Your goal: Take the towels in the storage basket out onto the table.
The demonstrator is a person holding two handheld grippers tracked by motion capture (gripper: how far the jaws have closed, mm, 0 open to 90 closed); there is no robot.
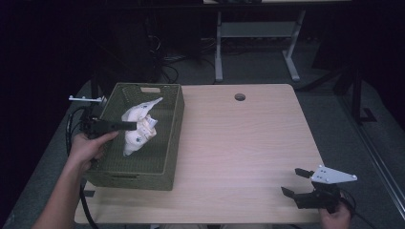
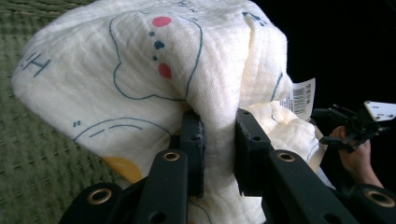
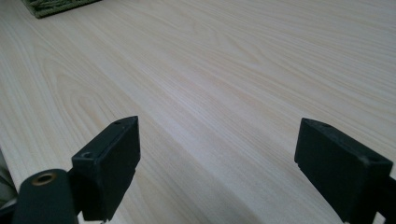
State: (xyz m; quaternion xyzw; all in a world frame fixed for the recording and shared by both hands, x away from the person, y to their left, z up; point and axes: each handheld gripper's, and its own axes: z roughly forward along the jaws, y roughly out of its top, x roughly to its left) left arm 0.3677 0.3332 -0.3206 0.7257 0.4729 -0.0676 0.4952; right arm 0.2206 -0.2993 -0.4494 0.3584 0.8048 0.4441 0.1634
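Left gripper (image 1: 130,126): jaws clamped on a bunched fold of the muslin cloth (image 1: 138,126); grip sits mid-cloth, so both ends droop.
Cloth: cream w/ blue line print, red dots, white care tag; held over the green woven basket (image 1: 168,138), lower end prob. touching the basket floor, can't tell for sure.
Why there: looks like cloth is being lifted out of, or lowered into, basket; which one unclear.
Right gripper (image 1: 297,182): jaws wide apart, nothing between; parked low over bare tabletop (image 1: 239,143) near front-right corner, well apart from basket, likely waiting to take a cloth edge.
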